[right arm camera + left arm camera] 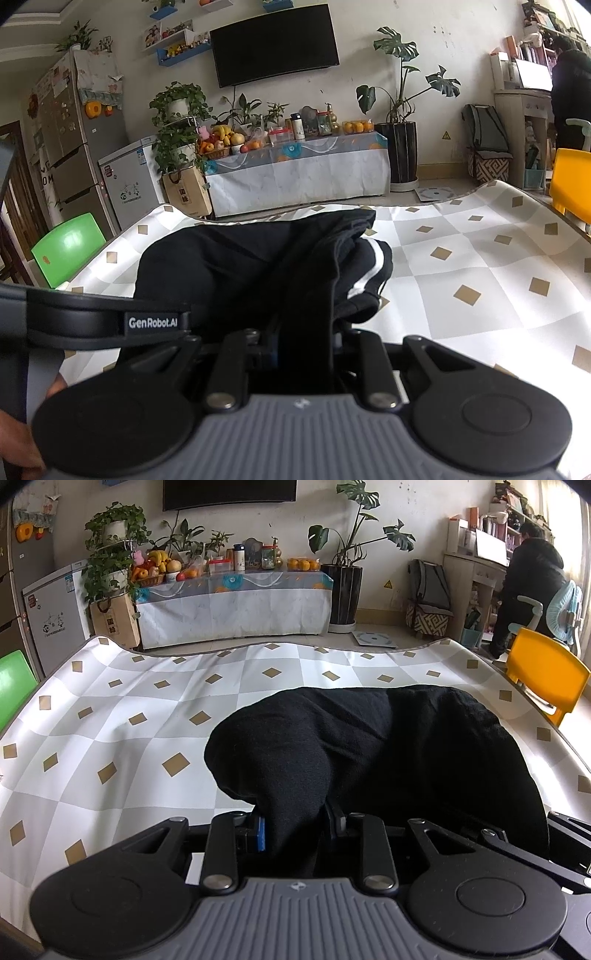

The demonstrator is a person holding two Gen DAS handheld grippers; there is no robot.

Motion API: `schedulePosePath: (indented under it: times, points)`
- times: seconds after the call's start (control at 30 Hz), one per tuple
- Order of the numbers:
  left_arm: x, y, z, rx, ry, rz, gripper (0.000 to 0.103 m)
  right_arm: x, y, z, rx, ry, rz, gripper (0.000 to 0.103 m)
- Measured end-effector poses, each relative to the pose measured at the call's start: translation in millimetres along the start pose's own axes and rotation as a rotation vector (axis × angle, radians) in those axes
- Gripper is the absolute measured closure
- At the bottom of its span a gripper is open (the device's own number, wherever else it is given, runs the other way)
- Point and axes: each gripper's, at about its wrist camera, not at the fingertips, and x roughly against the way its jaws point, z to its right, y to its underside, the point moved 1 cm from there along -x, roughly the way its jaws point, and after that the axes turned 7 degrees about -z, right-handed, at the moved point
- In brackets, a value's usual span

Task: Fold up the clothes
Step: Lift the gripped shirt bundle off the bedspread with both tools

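A black garment (388, 746) lies bunched on the checked tablecloth (129, 709), right of the middle in the left wrist view. My left gripper (295, 823) is shut on a raised fold of it; cloth fills the gap beside the blue pad. In the right wrist view the same black garment (240, 266) shows a white stripe (369, 269) along its right side. My right gripper (299, 343) is shut on a strip of the black cloth that runs up from between the jaws. The left gripper's body (92, 321) crosses the left of that view.
A green chair (66, 247) stands at the table's left side and a yellow chair (546, 675) at its right. Beyond the table are a covered sideboard (236, 598) with fruit and plants, a fridge, and a person in dark clothes (532, 579) at a desk.
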Motion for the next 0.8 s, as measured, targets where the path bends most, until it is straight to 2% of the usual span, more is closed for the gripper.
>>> schedulePosePath:
  times: [0.8]
  points:
    - [-10.7, -4.8, 6.0, 0.000, 0.007, -0.001, 0.077, -3.3, -3.9, 0.7, -0.014, 0.006, -0.001, 0.085]
